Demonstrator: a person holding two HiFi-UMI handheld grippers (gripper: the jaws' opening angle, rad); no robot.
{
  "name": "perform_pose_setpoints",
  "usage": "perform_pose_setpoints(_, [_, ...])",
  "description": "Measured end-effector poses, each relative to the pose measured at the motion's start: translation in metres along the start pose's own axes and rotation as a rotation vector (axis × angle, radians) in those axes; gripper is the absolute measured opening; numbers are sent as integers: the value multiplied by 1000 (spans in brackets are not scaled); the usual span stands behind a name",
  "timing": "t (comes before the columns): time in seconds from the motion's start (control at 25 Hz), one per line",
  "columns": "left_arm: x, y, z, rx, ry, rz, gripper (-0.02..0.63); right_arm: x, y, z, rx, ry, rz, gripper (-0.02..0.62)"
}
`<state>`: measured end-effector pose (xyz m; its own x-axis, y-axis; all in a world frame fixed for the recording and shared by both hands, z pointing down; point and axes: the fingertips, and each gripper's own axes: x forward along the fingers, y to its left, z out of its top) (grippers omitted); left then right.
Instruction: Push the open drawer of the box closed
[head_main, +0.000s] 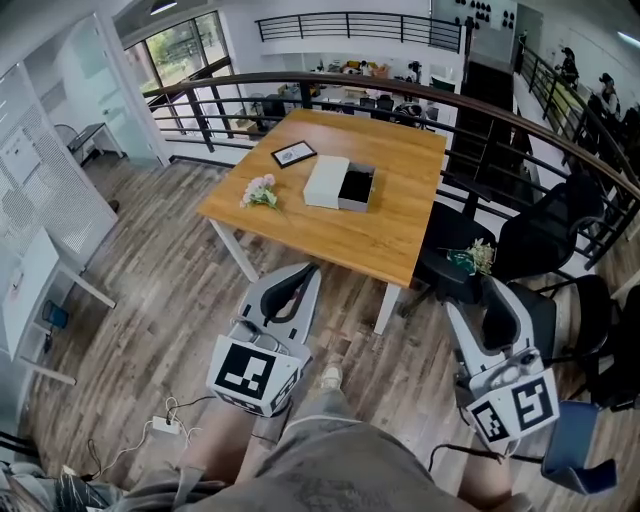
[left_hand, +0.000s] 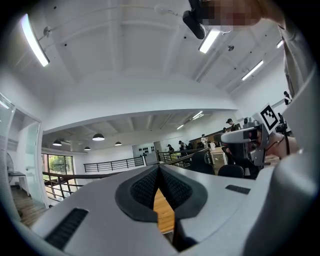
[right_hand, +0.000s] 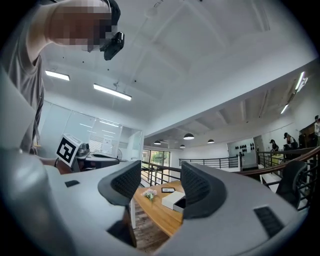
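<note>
A white box (head_main: 328, 181) lies on the wooden table (head_main: 400, 220), its drawer (head_main: 357, 187) pulled out to the right and showing a dark inside. Both grippers hang well short of the table, over the floor. My left gripper (head_main: 306, 272) points at the table's near edge; in the left gripper view its pads (left_hand: 150, 186) meet at the tips with nothing between them. My right gripper (head_main: 492, 292) is off to the right with its jaws spread wide and empty; between them the right gripper view shows the box (right_hand: 172, 199) far off.
A pink flower bunch (head_main: 259, 192) and a black picture frame (head_main: 294, 153) lie left of the box. Black office chairs (head_main: 545, 235) stand to the right of the table and a curved railing (head_main: 400, 90) runs behind it. A power strip (head_main: 163, 425) lies on the floor.
</note>
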<state>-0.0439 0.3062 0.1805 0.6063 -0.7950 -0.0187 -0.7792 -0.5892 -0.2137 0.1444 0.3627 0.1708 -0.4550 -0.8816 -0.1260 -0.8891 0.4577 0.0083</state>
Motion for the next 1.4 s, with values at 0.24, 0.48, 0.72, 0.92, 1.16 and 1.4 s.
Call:
perform_pose_setpoints(0.24, [17, 9, -18, -5, 5, 0, 18, 13, -13, -23, -5, 32, -16, 249])
perform_pose_setpoints(0.48, [48, 36, -48, -23, 26, -11, 18, 52, -29, -54, -11, 91, -30, 249])
perform_pose_setpoints(0.72, [89, 84, -73, -26, 76, -18, 18, 119, -55, -81, -17, 156, -33, 249])
perform_pose_setpoints(0.92, [130, 132, -97, -43, 116, -30, 18, 183, -81, -109, -15, 226, -44, 249])
perform_pose_setpoints(1.16, [191, 186, -131, -55, 182, -71, 18, 263, -113, -153, -20, 347, -43, 249])
perform_pose_setpoints(1.4, [251, 235, -176, -82, 265, -116, 18, 338, -146, -207, -26, 491, -41, 247])
